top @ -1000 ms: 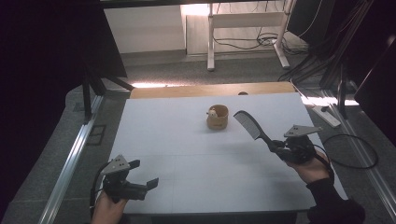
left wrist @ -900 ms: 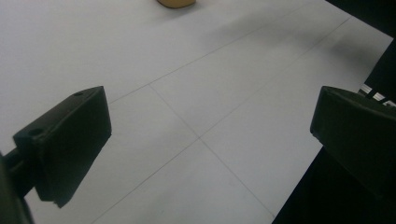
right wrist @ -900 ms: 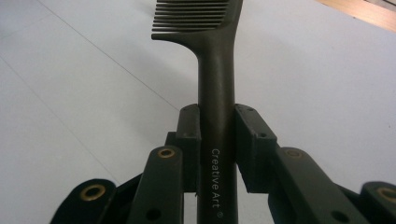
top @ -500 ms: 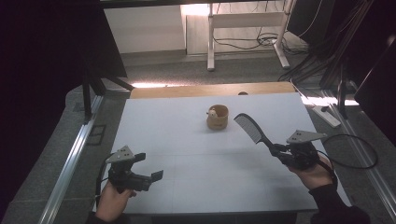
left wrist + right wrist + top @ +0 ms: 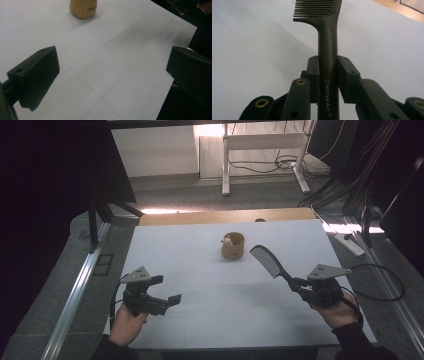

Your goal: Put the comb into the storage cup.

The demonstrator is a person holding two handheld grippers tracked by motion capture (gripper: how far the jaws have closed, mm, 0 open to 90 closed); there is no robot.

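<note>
Left hand-held gripper shifting inward over the bench

The left hand-held gripper [image 5: 170, 301] is sitting farther from the bench's [image 5: 210, 270] near-left corner than a second ago, displaced toward the centre and slightly higher, its jaws standing wide apart with nothing between them.

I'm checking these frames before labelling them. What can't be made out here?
- Cup: the left gripper view's top edge cuts off its upper part; its print is too small to read.
- Cup's contents, high view: too small to identify.
- Comb: the right gripper view's top edge cuts off its teeth.
</note>
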